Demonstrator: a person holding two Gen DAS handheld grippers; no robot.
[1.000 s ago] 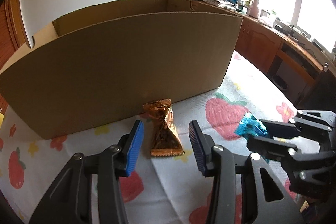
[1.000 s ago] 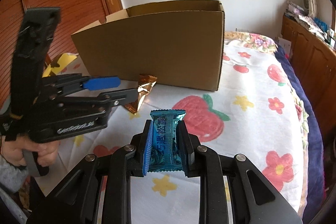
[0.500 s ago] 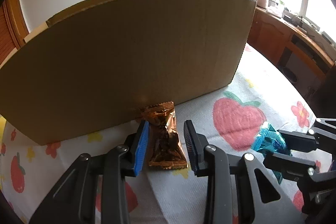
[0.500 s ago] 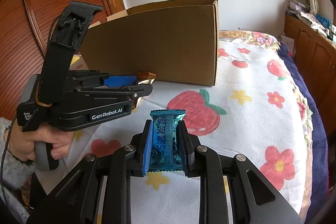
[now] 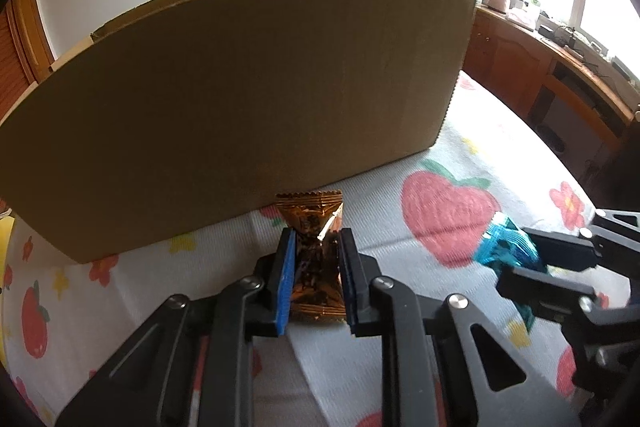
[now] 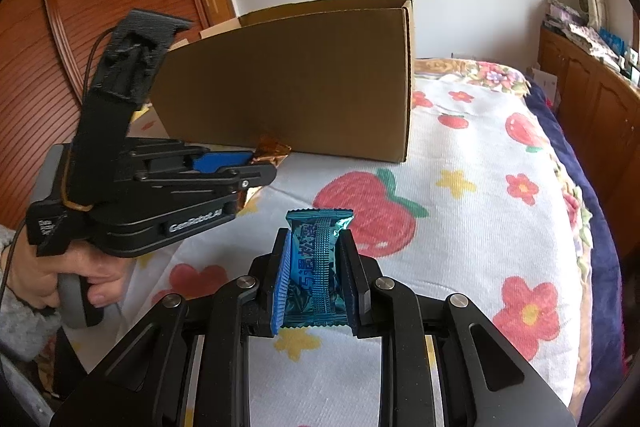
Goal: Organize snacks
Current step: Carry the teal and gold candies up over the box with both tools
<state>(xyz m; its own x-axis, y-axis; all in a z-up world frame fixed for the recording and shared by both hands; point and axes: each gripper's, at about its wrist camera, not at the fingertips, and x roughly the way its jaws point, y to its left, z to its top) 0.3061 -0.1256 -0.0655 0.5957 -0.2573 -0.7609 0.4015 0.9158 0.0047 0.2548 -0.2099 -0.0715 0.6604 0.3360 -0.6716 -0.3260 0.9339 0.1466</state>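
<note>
An orange-gold snack packet point(image 5: 314, 251) lies on the strawberry-print cloth right in front of the tall cardboard box point(image 5: 248, 107). My left gripper point(image 5: 316, 239) is shut on this packet, its blue pads pinching the middle. In the right wrist view the left gripper point(image 6: 256, 163) and the packet point(image 6: 272, 151) show beside the box point(image 6: 304, 79). My right gripper point(image 6: 314, 239) is shut on a blue snack packet point(image 6: 316, 263), held above the cloth; it also shows in the left wrist view point(image 5: 508, 247).
The box stands open-topped on a bed covered with the white cloth point(image 6: 472, 211). A wooden cabinet point(image 5: 540, 67) with clutter runs along the right under a window. A wooden door point(image 6: 100, 7) is at the left.
My left gripper moved forward and down over the orange packet and closed on it. The right gripper kept holding the blue packet, almost still.
</note>
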